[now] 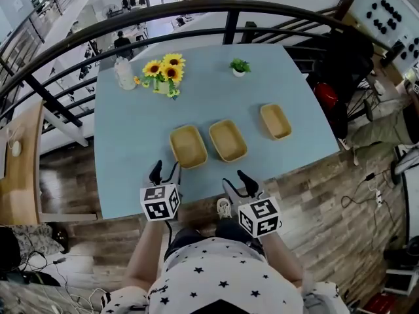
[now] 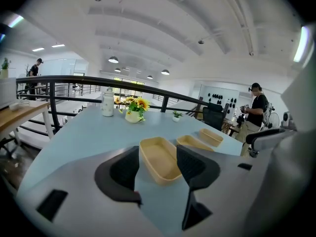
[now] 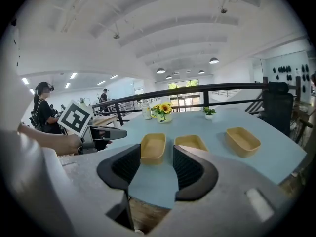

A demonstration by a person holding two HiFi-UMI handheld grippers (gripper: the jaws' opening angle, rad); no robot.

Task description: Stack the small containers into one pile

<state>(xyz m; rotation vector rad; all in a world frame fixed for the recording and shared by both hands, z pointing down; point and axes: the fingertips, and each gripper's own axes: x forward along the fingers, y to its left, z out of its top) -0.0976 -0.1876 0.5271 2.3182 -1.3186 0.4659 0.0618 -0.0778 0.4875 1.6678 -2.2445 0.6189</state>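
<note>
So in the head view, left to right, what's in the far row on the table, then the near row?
Far: white jar, sunflowers, small potted plant. Near: left container, middle container, right container.

Office mezzanine, black railing [image 1: 196, 6], desks [image 1: 141, 30] below

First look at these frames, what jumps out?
Three empty tan tubs lie unstacked in a row on the pale blue table: left container, middle container, right container. A sunflower bouquet stands at the table's far side. The left gripper and right gripper hover at the near edge, jaws apart, holding nothing.
</note>
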